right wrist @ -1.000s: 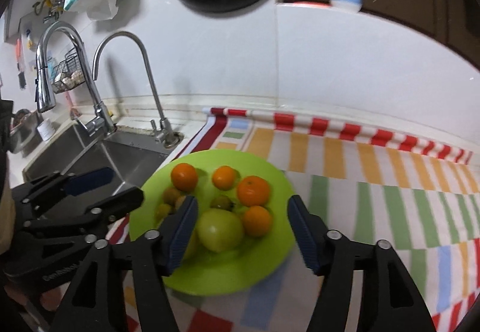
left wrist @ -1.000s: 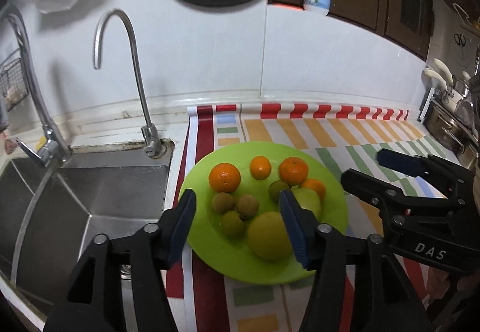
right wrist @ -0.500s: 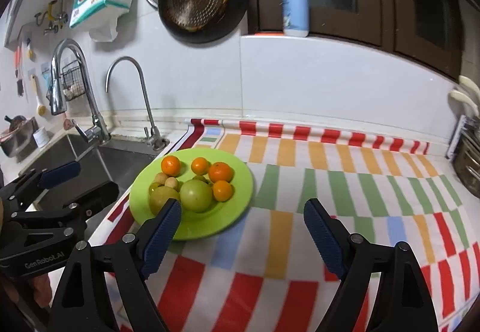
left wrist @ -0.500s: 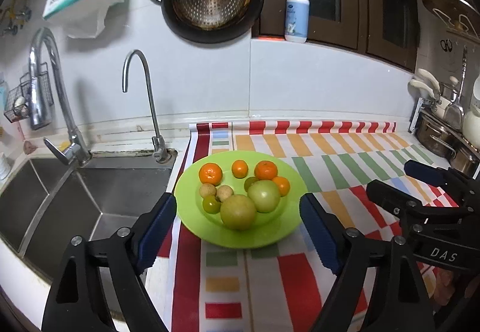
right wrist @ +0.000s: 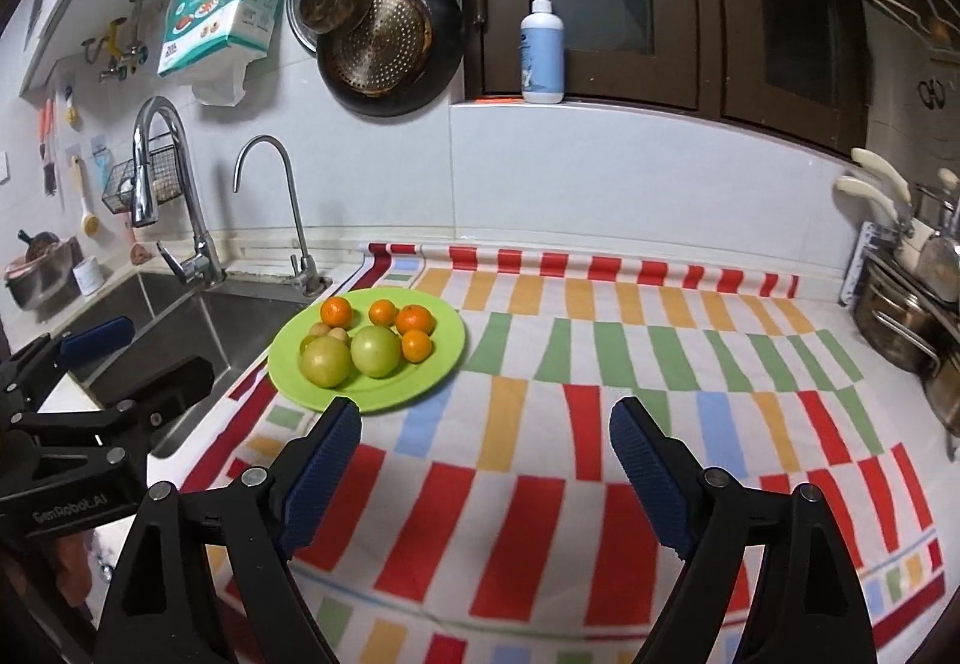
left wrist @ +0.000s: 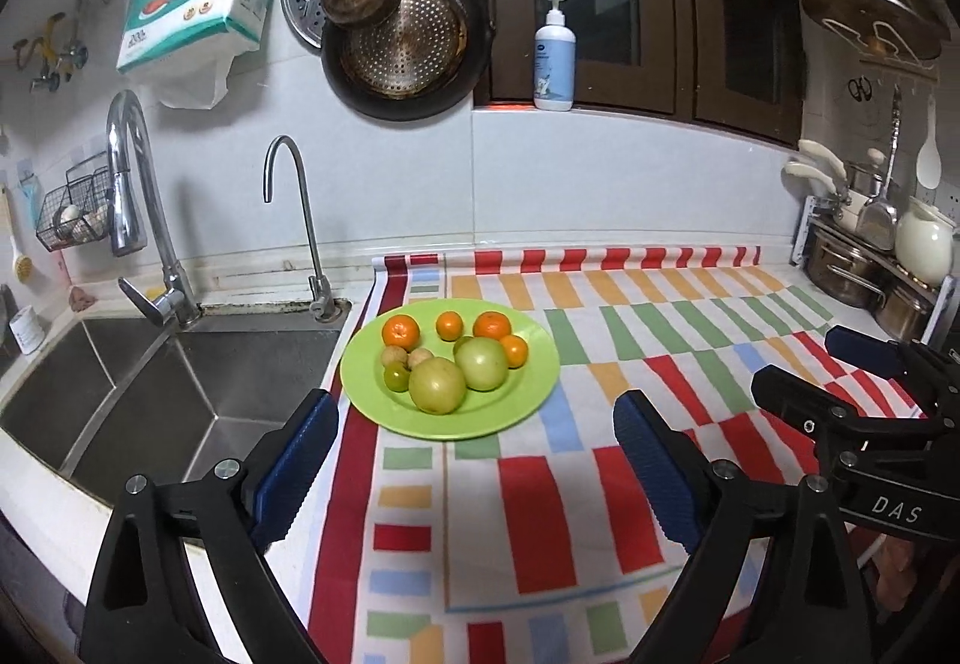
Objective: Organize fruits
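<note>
A green plate [left wrist: 528,400] [right wrist: 444,358] sits on the striped mat next to the sink. It holds several small oranges [left wrist: 400,332] [right wrist: 415,319] at the back, two large green fruits [left wrist: 438,385] [right wrist: 375,351] in front, and a few small brownish and green fruits [left wrist: 396,378] at its left. My left gripper [left wrist: 474,424] is open and empty, held back from the plate's near edge; it also shows in the right wrist view [right wrist: 144,358]. My right gripper [right wrist: 486,430] is open and empty, right of the plate; it shows in the left wrist view [left wrist: 840,370] too.
A steel sink [left wrist: 150,382] with two taps [left wrist: 300,220] lies left of the plate. Pots and a utensil rack [left wrist: 870,256] stand at the far right. Pans [left wrist: 402,46] hang on the wall; a soap bottle [left wrist: 555,58] stands on the ledge. The striped mat [left wrist: 600,454] covers the counter.
Both grippers have pulled back and up from the plate and opened wider. The fruits on the plate have not moved.
</note>
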